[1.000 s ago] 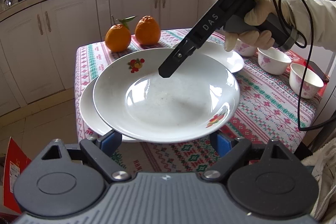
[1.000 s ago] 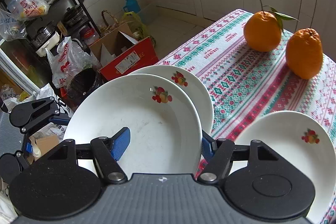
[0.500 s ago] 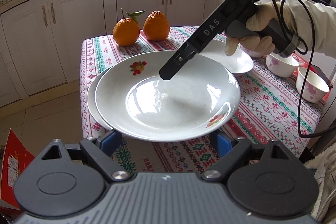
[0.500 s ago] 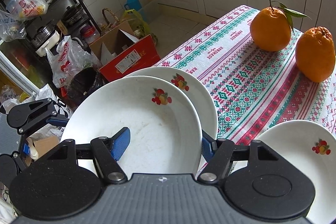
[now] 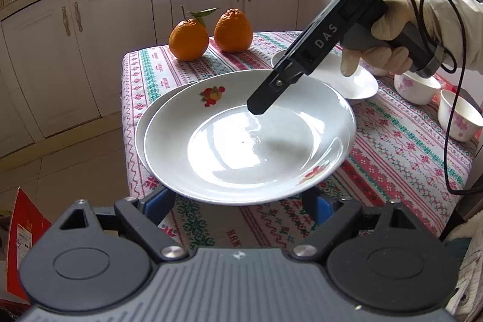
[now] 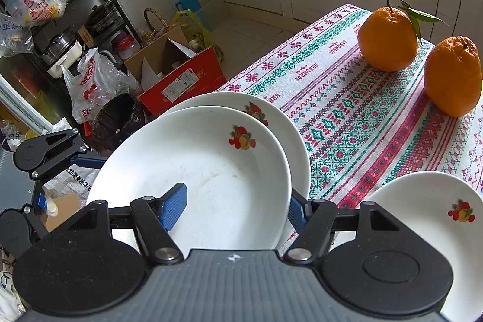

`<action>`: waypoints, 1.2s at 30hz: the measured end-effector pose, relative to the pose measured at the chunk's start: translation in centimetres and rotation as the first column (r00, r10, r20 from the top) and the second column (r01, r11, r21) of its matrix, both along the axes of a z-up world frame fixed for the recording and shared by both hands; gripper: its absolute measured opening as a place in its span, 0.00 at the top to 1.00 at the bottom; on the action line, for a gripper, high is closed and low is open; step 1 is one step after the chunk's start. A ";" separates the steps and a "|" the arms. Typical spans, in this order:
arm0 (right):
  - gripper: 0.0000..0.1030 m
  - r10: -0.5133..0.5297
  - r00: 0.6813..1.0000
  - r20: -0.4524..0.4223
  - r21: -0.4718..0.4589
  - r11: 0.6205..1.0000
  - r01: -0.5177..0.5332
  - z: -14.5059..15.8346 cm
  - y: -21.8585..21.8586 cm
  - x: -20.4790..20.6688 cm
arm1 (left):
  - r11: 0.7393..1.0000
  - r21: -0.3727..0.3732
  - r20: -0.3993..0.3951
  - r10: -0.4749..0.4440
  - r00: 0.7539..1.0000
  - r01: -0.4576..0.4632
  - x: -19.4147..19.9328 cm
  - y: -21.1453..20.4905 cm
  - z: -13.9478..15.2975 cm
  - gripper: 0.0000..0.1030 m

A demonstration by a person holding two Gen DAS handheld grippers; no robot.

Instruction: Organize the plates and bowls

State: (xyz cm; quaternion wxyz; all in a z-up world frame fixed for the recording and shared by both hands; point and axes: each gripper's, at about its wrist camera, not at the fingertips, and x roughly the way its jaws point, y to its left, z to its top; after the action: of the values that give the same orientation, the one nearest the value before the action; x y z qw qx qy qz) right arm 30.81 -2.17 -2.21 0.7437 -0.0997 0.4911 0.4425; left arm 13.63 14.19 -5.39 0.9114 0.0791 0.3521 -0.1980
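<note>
A white deep plate with fruit prints (image 5: pixel 250 141) (image 6: pixel 199 180) hangs tilted above a second like plate (image 5: pixel 157 110) (image 6: pixel 271 116) that lies on the tablecloth. My right gripper (image 6: pixel 234 205) is wide apart and straddles the upper plate's rim: one blue pad inside the dish, the other outside, below the rim. In the left wrist view its finger (image 5: pixel 268 95) reaches into the dish. My left gripper (image 5: pixel 241 204) is open, its blue pads under the plate's near edge. A third plate (image 5: pixel 356 80) (image 6: pixel 422 222) lies to the right.
Two oranges (image 5: pixel 190 39) (image 5: pixel 233 30) sit at the table's far end. Small flowered bowls (image 5: pixel 418 86) (image 5: pixel 459 119) stand on the right side. A red box (image 6: pixel 181 77) and bags lie on the floor left of the table.
The upper plate has moved over the lower plate and covers more of it. Both grippers moved with it; their jaws look unchanged.
</note>
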 end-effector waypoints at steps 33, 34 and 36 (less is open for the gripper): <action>0.28 -0.077 0.996 0.036 -0.016 0.997 0.077 0.8 -1.4 -1.9 | 1.000 0.011 0.020 0.014 1.000 -0.014 0.4 0.3 -0.4 0.10; 0.28 -0.079 0.996 0.038 -0.017 0.997 0.080 0.9 -1.5 -1.9 | 1.000 0.010 0.023 0.014 1.000 -0.014 0.4 0.3 -0.3 0.09; 0.27 -0.085 0.995 0.044 -0.024 0.996 0.086 0.8 -1.6 -2.1 | 1.000 0.013 0.028 0.016 0.999 -0.016 0.3 0.2 -0.3 0.08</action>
State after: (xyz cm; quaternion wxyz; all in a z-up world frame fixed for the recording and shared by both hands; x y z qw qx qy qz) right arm 28.73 -3.73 -1.37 0.7710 -0.0977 0.4846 0.4015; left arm 13.90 14.39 -5.71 0.9172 0.0851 0.3413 -0.1870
